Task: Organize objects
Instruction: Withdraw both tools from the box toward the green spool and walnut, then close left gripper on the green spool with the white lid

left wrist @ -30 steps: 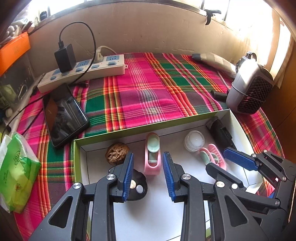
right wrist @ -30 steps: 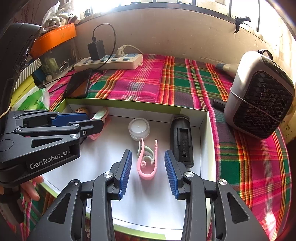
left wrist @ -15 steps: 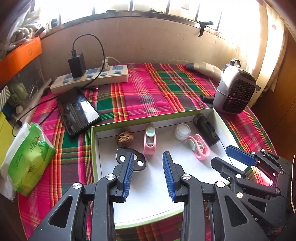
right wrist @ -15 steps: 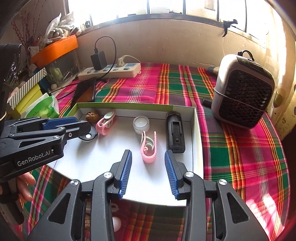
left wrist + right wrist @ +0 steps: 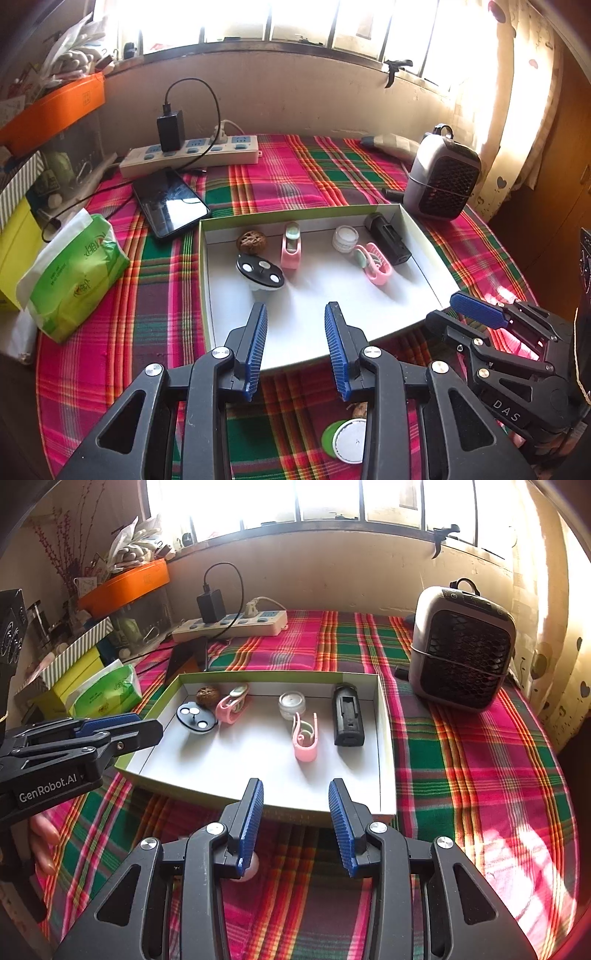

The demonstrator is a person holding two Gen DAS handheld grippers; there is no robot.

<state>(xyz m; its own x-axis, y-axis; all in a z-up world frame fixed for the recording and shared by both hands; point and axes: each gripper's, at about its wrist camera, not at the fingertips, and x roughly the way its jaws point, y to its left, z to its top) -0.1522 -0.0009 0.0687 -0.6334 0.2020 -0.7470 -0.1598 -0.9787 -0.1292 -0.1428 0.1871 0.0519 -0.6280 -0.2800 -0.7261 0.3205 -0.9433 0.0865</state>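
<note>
Plastic and light, most of what I am sorting: the shallow white tray (image 5: pixel 424 266) on the plaid worktop (image 5: pixel 461 775) already carries 6 small things. From the tray's far wall: a walnut (image 5: pixel 249 242) and a pink clip (image 5: pixel 290 247) toward its left end, a small clear jar (image 5: pixel 345 239) and a black block (image 5: pixel 388 240) toward its right end. Nearer me than the walnut lies a black oval piece (image 5: pixel 260 273); a second pink clip (image 5: pixel 304 738) stands on edge beside the block.

My left tool (image 5: pixel 295 339) and right tool (image 5: pixel 295 819) both hang over the tray's near rim, jaws parted, nothing between them.

Outside the tray, just short of its near rim, I see a round white-and-green lid (image 5: pixel 345 439) and a brown, walnut-like lump (image 5: pixel 360 410), half hidden behind my left tool. I judge these the next candidates. The lid looks thin, stiff and slippery, flat on cloth; I would pinch it across its edge. The lump seems hard, rough and round; grip it across the middle, firmly, or it may roll free.
</note>
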